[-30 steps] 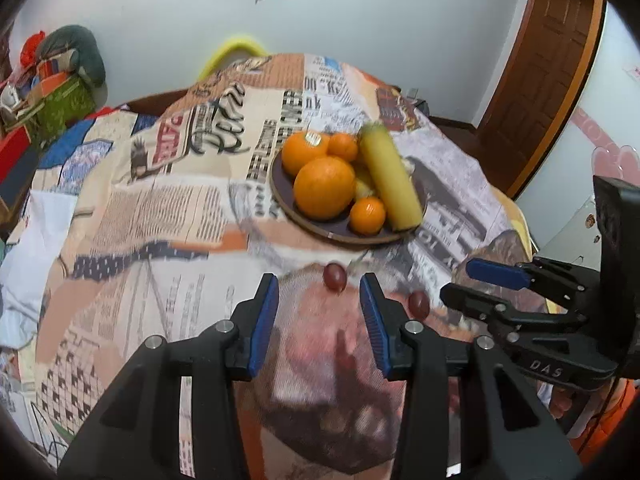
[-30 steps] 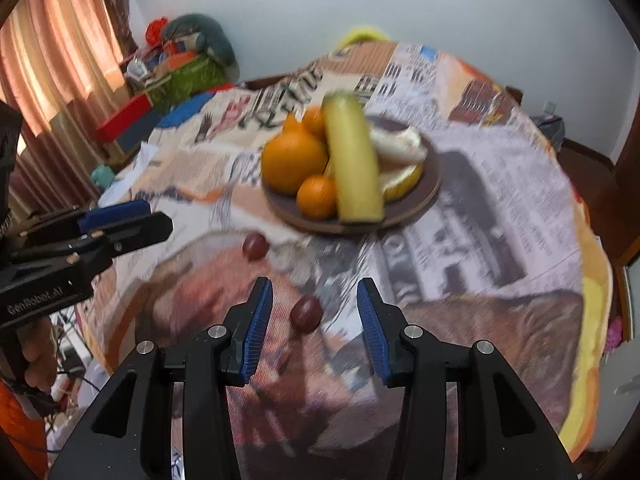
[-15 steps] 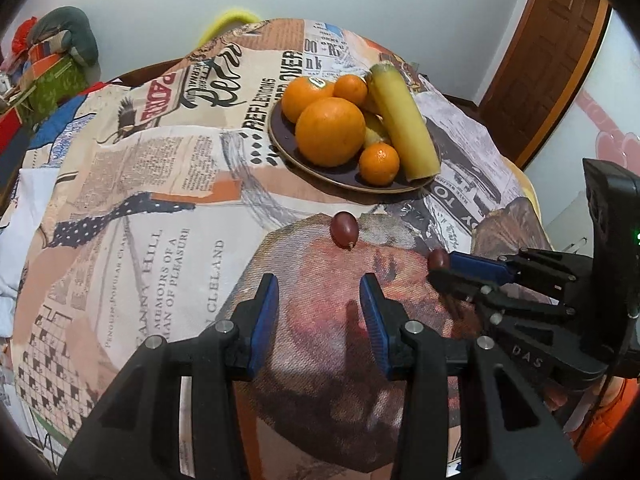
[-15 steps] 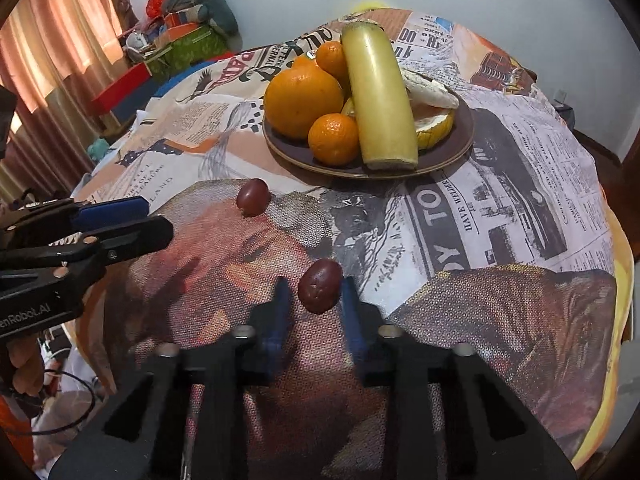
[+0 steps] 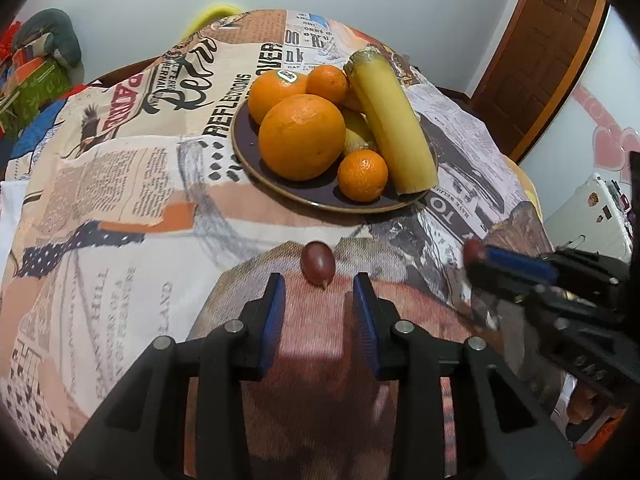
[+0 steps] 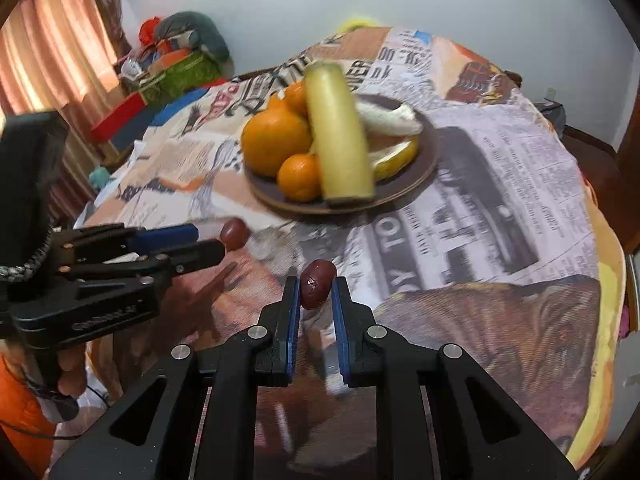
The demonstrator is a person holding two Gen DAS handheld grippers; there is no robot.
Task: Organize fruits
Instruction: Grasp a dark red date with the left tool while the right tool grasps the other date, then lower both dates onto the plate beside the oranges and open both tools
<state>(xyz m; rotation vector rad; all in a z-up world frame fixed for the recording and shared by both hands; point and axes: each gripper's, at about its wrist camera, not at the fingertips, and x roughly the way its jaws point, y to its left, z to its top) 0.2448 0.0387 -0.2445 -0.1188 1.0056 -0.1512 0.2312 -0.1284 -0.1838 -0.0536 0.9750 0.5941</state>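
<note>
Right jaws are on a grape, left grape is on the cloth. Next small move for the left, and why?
Probably ease the left gripper forward until its closing jaws straddle the loose grape. It lies on the tablecloth just past the tips, untouched, while the right gripper already pinches the other grape.

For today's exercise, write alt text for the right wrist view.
The right claw pinches a dark red grape above a newspaper-print tablecloth. Behind sits a plate of oranges and a banana; the left claw nears another grape.

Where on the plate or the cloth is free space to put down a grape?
The dark round plate has a bare strip at its left rim, beside the big orange; its right side is crowded by the yellow banana. The newspaper-print cloth left of it is bare.
</note>
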